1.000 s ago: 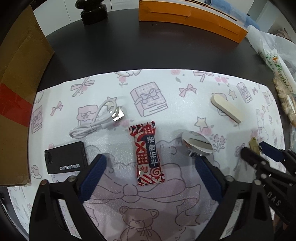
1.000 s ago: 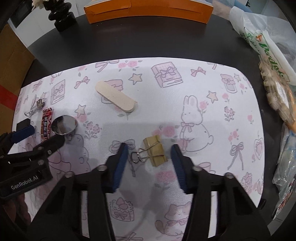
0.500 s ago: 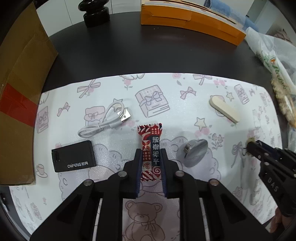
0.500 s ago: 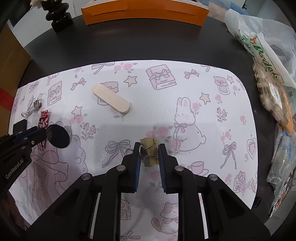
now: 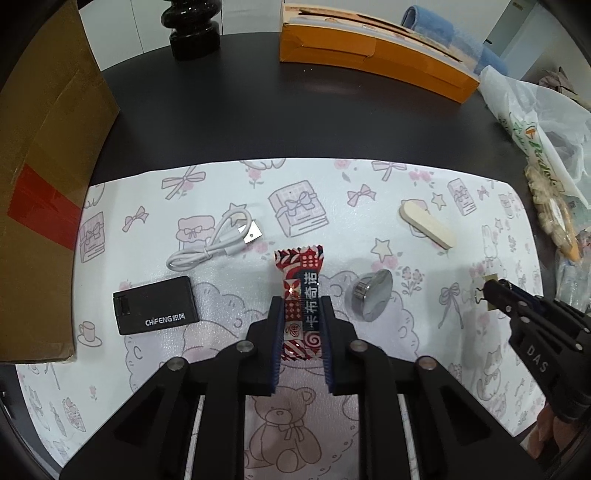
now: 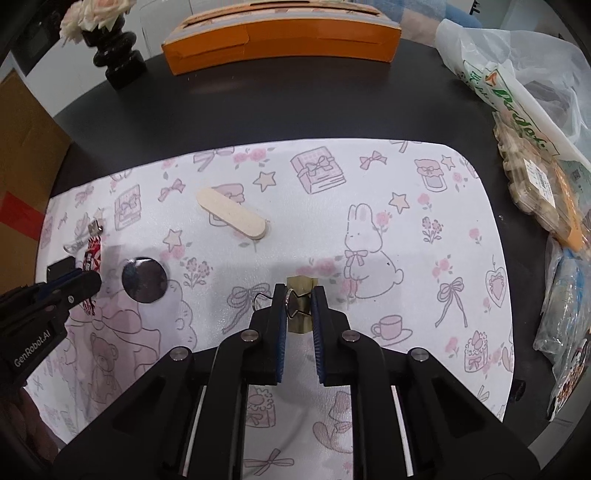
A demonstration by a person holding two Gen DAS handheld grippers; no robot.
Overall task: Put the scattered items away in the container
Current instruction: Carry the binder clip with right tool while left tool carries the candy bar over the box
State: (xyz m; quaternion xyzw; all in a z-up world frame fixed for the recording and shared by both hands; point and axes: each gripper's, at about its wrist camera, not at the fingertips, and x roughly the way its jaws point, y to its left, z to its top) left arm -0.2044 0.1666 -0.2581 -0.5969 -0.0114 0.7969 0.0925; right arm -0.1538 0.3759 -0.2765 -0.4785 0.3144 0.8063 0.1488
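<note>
My left gripper [image 5: 301, 302] is shut on a red patterned candy wrapper [image 5: 301, 291] held above the printed mat [image 5: 332, 192]. My right gripper [image 6: 299, 291] is shut on a gold binder clip [image 6: 301, 306], lifted off the mat. On the mat lie a white USB cable [image 5: 218, 243], a black CHiFENG box [image 5: 155, 309], a round mirror [image 5: 371, 295] and a beige nail buffer [image 5: 426, 223]. The orange box [image 5: 373, 51] stands at the table's far edge. From the right wrist view the left gripper [image 6: 86, 282] shows at the left with the wrapper.
A brown cardboard box [image 5: 40, 177] stands at the left. A black vase [image 5: 194, 33] sits at the back. Plastic bags with snacks [image 6: 532, 122] crowd the right edge of the dark round table [image 5: 240, 118].
Both grippers went from open to shut, the left on the candy wrapper and the right on the binder clip, and both have risen from the mat with them.
</note>
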